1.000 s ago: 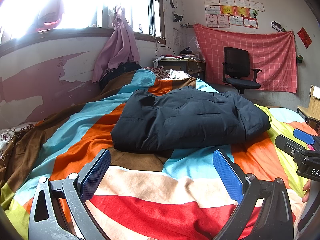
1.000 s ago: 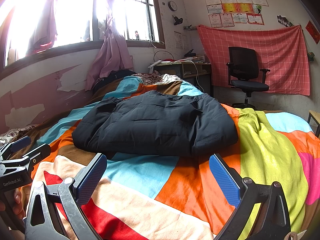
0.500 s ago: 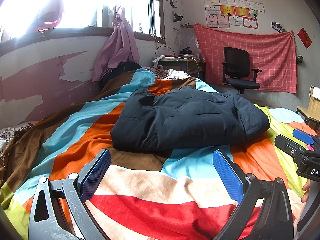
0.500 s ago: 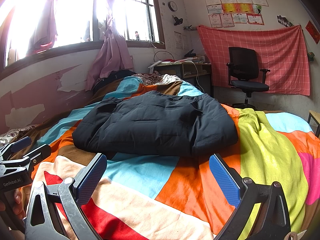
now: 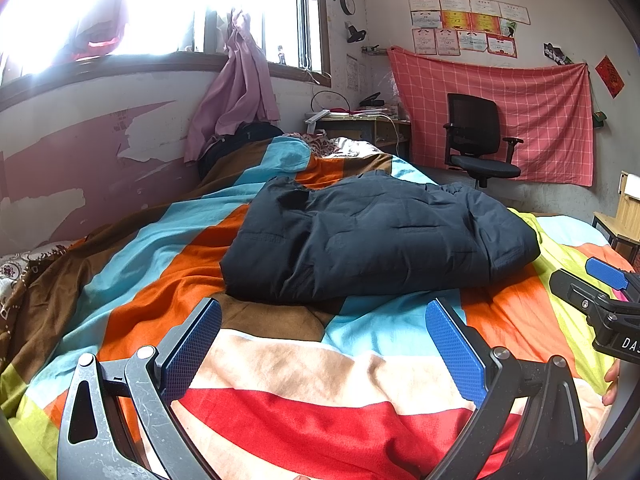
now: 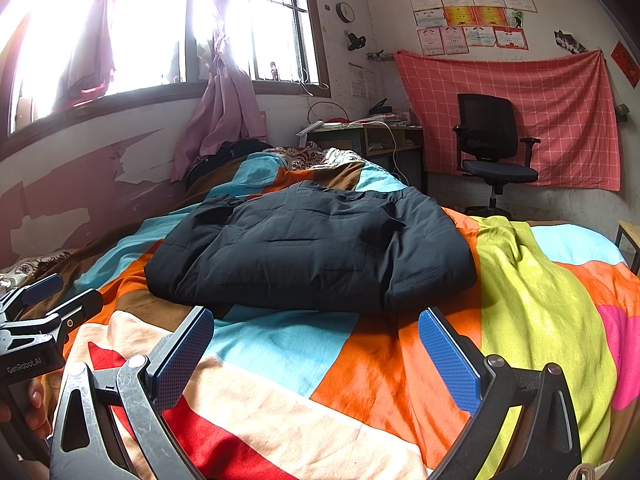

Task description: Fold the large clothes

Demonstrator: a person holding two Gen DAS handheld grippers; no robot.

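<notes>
- Jacket (image 5: 376,236): a dark navy padded jacket lies folded into a thick bundle in the middle of the bed. Nothing is touching it.
- Bed cover (image 5: 280,364): a bright cover with blocks of red, orange, blue, brown, cream and yellow-green is spread under the jacket.
- Left tool (image 5: 324,344): its two blue pads are spread wide with nothing between them. It hovers over the cover, near the front edge of the jacket but apart from it.
- Right tool (image 6: 316,344): its blue pads are also spread wide and hold nothing. It is low over the cover, just in front of the jacket and not touching it.
- In the left view, the right tool shows at the right edge. In the right view, the left tool shows at the left edge with a hand (image 6: 34,408) gripping it.
- Behind the bed stand a black office chair (image 5: 478,144), a pink checked cloth (image 5: 552,108) on the wall, a small worktop (image 6: 372,134) with things on it, and a bright window with a pink curtain (image 5: 236,96).
</notes>
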